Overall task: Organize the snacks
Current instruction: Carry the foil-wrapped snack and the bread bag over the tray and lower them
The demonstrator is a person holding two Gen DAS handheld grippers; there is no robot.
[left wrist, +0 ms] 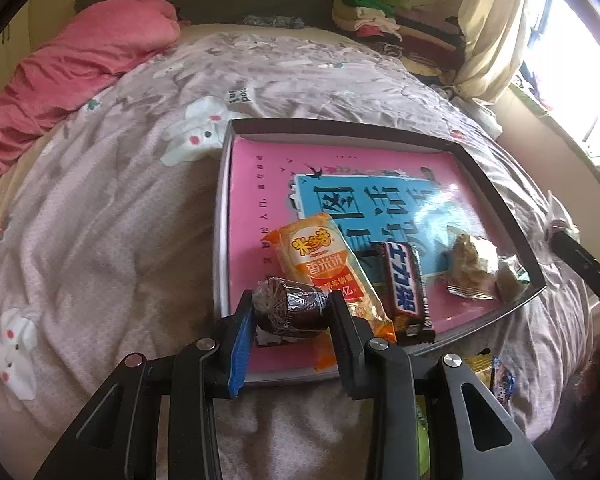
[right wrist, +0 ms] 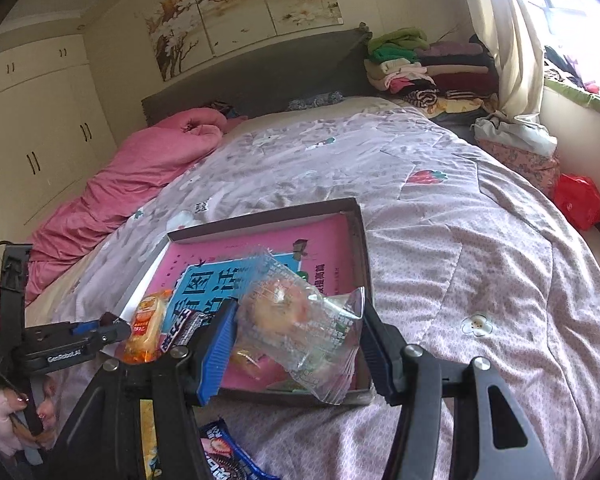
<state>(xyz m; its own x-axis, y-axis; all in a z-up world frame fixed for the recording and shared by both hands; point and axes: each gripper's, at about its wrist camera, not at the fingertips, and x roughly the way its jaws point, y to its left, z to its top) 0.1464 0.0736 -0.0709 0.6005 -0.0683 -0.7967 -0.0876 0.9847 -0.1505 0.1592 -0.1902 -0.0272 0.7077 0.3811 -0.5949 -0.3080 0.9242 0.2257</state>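
Bed (left wrist: pixel 120 200) with pale floral quilt; shallow dark-rimmed tray (left wrist: pixel 496 184) lies on it, lined with a pink and blue printed sheet

Left gripper (left wrist: pixel 292 312): jaws clamped on a dark brown wrapped snack (left wrist: pixel 290 306), held over the tray's near left corner

Right gripper (right wrist: pixel 296 332): jaws closed on a clear-wrapped pastry (right wrist: pixel 284 312), held above the tray's near edge; wrapper corners stick out past the pads

Inside tray, near end: orange rice cracker pack (left wrist: pixel 324 264), dark chocolate bar (left wrist: pixel 404 284) just beside it on the right, two crumpled pale wrapped pieces (left wrist: pixel 476 264) toward the right rim

On the quilt outside the tray, near side: a blue packet (right wrist: pixel 220 452) and a yellow packet (right wrist: pixel 150 436), both partly hidden by the grippers

A person's hand (right wrist: pixel 4 420) grips the left tool's handle at lower left of the right wrist view
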